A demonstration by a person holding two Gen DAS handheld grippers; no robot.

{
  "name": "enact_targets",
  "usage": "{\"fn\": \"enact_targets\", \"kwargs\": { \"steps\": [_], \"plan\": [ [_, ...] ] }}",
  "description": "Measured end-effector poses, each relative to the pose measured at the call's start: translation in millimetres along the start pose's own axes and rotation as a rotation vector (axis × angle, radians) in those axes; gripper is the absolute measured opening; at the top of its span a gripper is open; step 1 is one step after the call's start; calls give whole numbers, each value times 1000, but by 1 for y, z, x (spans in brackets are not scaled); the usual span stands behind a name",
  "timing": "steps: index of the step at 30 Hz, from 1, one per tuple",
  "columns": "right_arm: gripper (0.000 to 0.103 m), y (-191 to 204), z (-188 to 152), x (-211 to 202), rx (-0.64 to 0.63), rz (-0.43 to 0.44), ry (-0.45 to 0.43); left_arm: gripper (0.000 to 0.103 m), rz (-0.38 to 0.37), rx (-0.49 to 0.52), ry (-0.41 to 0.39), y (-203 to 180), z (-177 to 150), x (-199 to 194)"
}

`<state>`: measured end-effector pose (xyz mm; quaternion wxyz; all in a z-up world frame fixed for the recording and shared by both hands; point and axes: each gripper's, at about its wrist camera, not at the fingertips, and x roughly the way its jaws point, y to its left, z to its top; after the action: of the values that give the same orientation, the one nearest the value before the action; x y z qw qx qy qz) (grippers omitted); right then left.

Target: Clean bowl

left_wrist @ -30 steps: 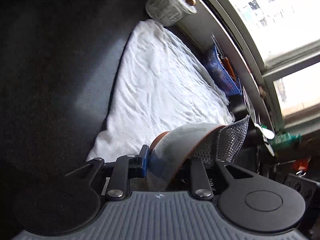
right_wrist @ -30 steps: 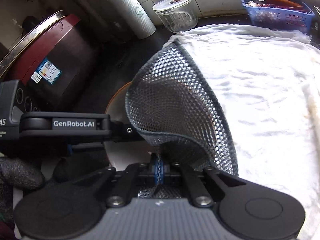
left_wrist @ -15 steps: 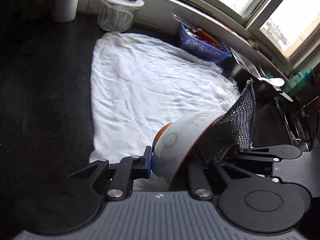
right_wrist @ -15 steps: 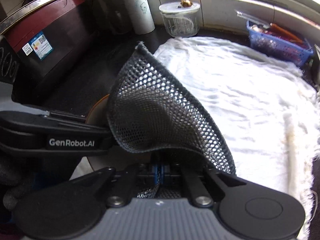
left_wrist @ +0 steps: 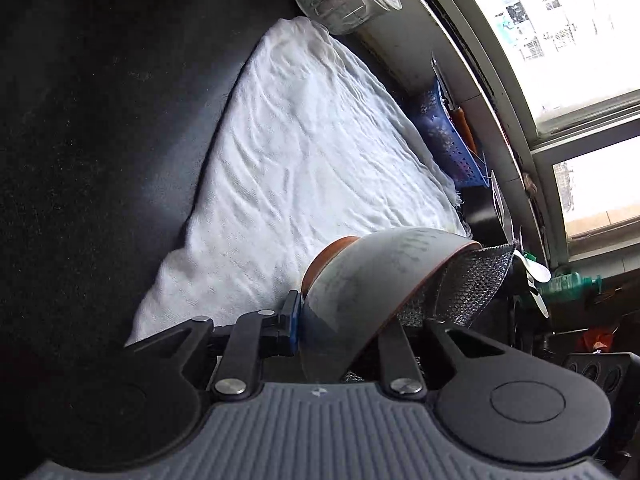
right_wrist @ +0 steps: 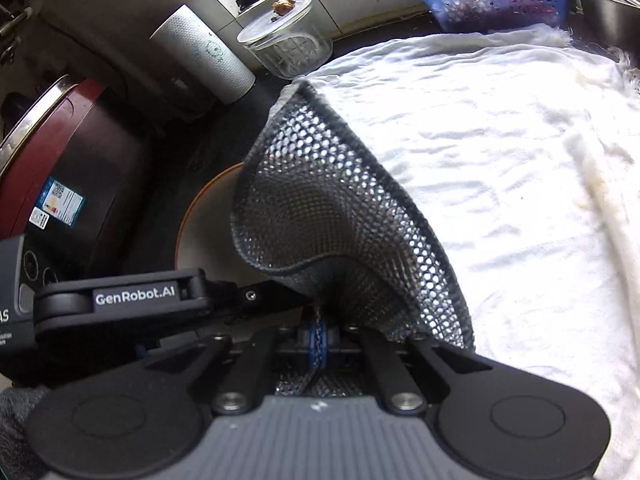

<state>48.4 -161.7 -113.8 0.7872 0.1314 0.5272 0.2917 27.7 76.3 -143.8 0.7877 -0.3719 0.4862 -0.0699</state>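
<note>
Bowl (left_wrist: pixel 372 280) wall between opening left jaws; mesh scrubber (right_wrist: pixel 336 240) in right jaws.

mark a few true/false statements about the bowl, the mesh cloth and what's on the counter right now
1. The left gripper holds the bowl by its wall. True; its jaws are opening slightly with the wall between them.
2. The right gripper is open and empty. False: it is shut on the mesh cloth.
3. The mesh cloth reaches into the bowl. True.
4. The bowl stands upright on the white towel. False: it is held tilted on its side above the counter.
5. The glass jar has no lid. False: a clear lid covers it, with something small and brown on top.
6. A blue basket sits past the towel's far edge. True.
</note>
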Motion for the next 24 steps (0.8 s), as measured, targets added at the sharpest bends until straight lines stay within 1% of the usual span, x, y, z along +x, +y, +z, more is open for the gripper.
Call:
{"fn": "enact_targets", "kwargs": {
  "steps": [1, 3, 4, 5, 8, 9, 11, 12, 14, 16, 17, 18, 19, 22, 24],
  "plan": [
    [1, 1, 0, 0, -7, -2, 1, 18, 50, 82, 10, -9, 1, -2],
    [1, 11, -2, 0, -88, -46, 14, 19, 249, 424, 17, -46, -7, -5],
    [1, 16, -3, 0, -132, -66, 19, 19, 311, 542, 7, -59, -14, -6],
    [1, 22, -5, -1, -178, -84, 23, 19, 378, 687, -1, -73, -24, -7],
    [1, 38, -8, -2, -299, -146, 27, 20, 499, 936, -32, -94, -43, -7],
    [1, 43, -8, -2, -350, -172, 27, 20, 516, 979, -37, -97, -46, -6],
    [1, 51, -10, -5, -440, -209, 29, 15, 539, 1039, -61, -100, -53, -5],
    [1, 53, -11, -6, -450, -214, 31, 11, 517, 993, -67, -97, -52, -7],
    [1, 48, -9, -7, -402, -188, 33, 9, 453, 856, -77, -88, -40, -13],
    [1, 39, -9, -5, -317, -129, 34, 8, 399, 721, -71, -78, -30, -17],
    [1, 33, -9, -4, -272, -96, 32, 8, 358, 622, -64, -69, -23, -20],
    [1, 27, -10, -1, -228, -65, 26, 9, 313, 546, -74, -61, -20, -23],
    [1, 22, -11, 2, -184, -38, 20, 9, 292, 500, -76, -54, -19, -23],
    [1, 9, -14, 5, -20, 64, 17, 11, 180, 239, -74, -20, -12, -27],
    [1, 1, -18, 9, 72, 131, 19, 10, 99, 41, -38, 8, -10, -26]
  ]
}}
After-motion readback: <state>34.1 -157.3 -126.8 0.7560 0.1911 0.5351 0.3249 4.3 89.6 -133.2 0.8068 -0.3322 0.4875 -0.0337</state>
